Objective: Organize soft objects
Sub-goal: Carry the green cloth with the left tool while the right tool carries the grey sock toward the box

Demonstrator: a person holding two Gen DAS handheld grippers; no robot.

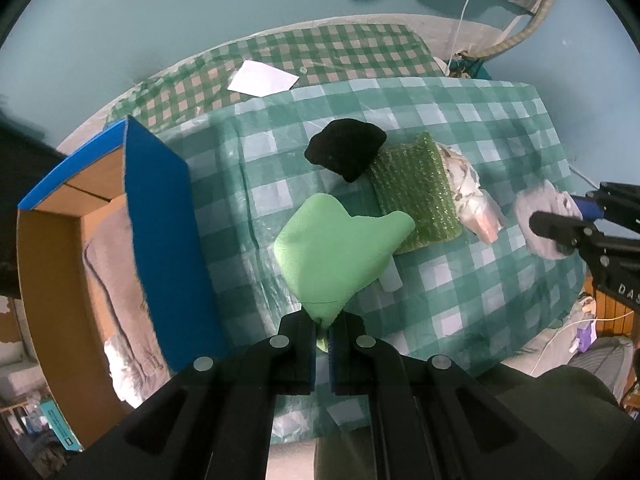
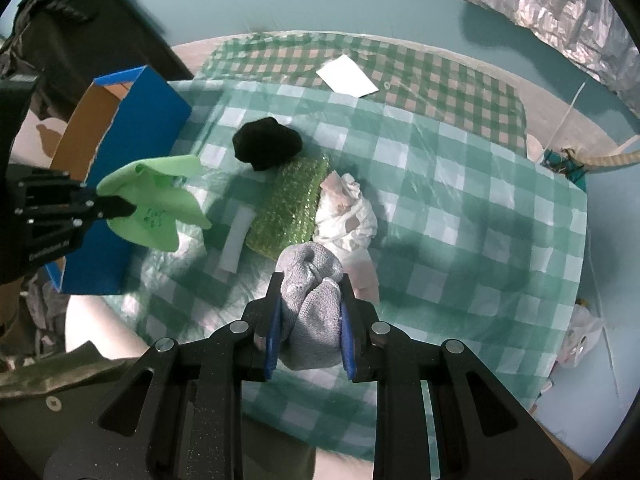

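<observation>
My left gripper is shut on a light green cloth, which hangs above the checked table; the right wrist view shows that same green cloth in the left gripper beside the blue box. My right gripper is shut on a grey knitted bundle, lifted off the table; the left wrist view shows the grey bundle at the right. On the table lie a black soft lump, a green bubble-wrap sheet and a crumpled white cloth.
An open cardboard box with blue outer walls stands at the table's left and holds grey fabric. A white paper sheet lies at the far side. A small white strip rests beside the bubble wrap. Silver foil hangs behind.
</observation>
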